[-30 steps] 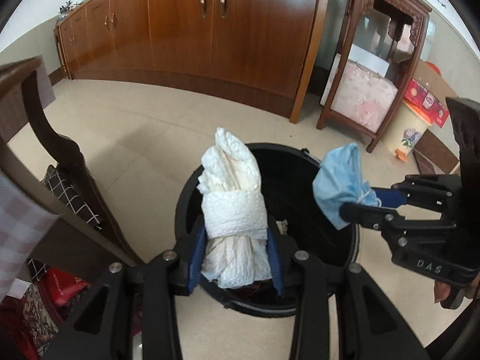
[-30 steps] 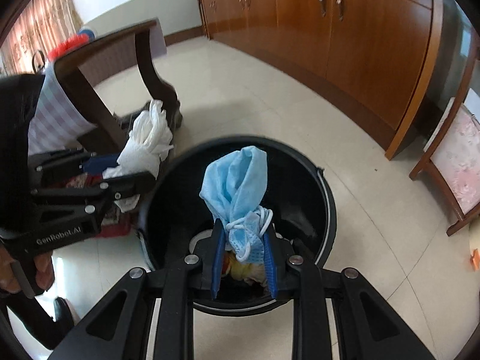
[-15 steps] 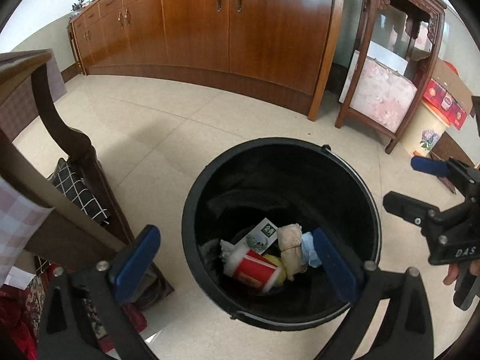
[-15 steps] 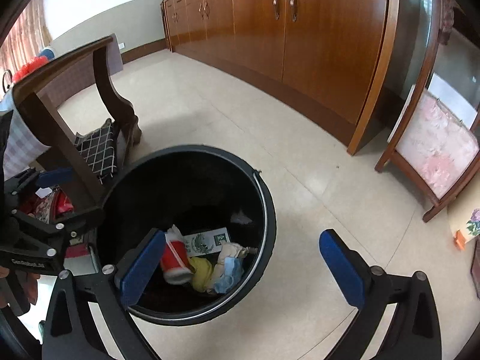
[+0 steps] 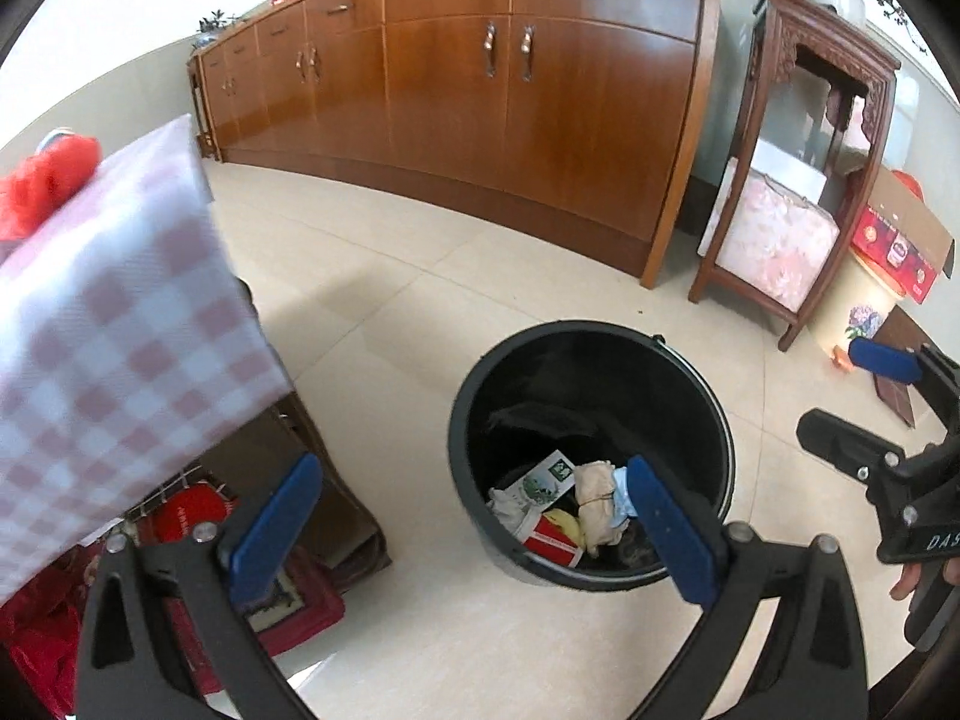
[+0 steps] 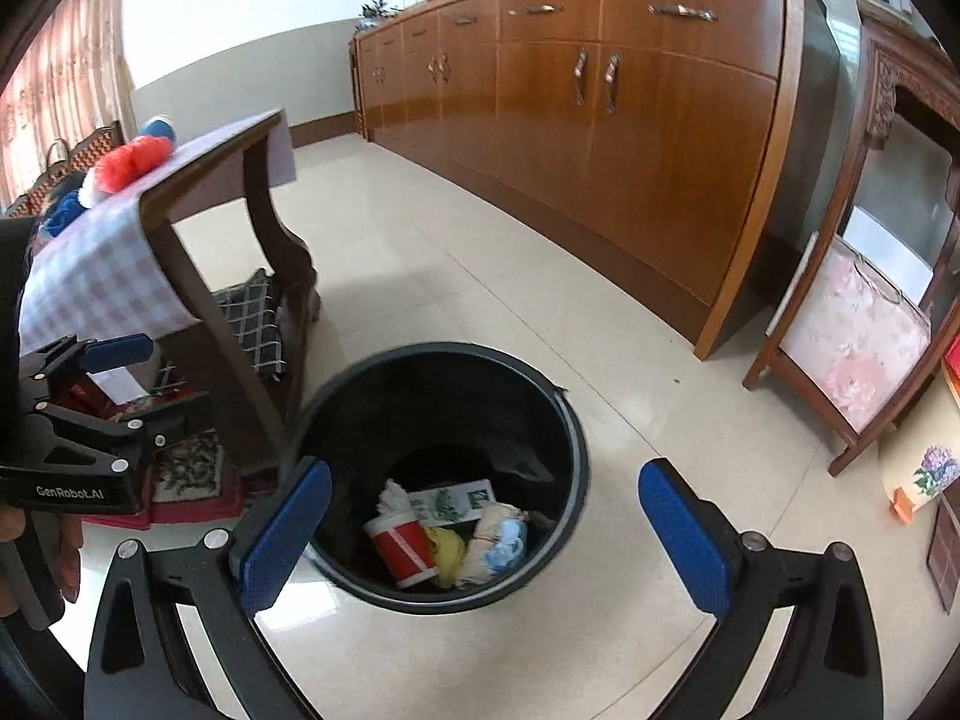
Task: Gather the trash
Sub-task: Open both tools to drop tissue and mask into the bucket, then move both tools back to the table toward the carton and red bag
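Observation:
A black round bin [image 5: 474, 414] [image 6: 576, 420] stands on the tiled floor. Inside lie a red-and-white paper cup [image 6: 401, 547], a rolled white tissue wad [image 5: 595, 498] [image 6: 489, 531], a blue face mask [image 6: 510, 543], a yellow scrap [image 6: 447, 549] and a green-printed card [image 5: 543, 477] [image 6: 459, 498]. My left gripper [image 5: 471, 516] hangs open above the bin's near left side with nothing between its blue pads. My right gripper [image 6: 483, 528] is open and empty over the bin's near rim. Each gripper shows at the edge of the other's view: right gripper [image 5: 864, 408], left gripper [image 6: 150, 384].
A table with a pink-checked cloth [image 5: 114, 336] [image 6: 102, 264] stands left of the bin, with red and blue things on top and bags [image 5: 198, 516] beneath. A long wooden cabinet [image 5: 510, 102] lines the far wall. A carved stand with a pink cushion [image 5: 774, 240] is at the right.
Both grippers have opened and dropped their loads: the white tissue wad and the blue mask now lie in the bin. Both grippers have since risen away from the bin.

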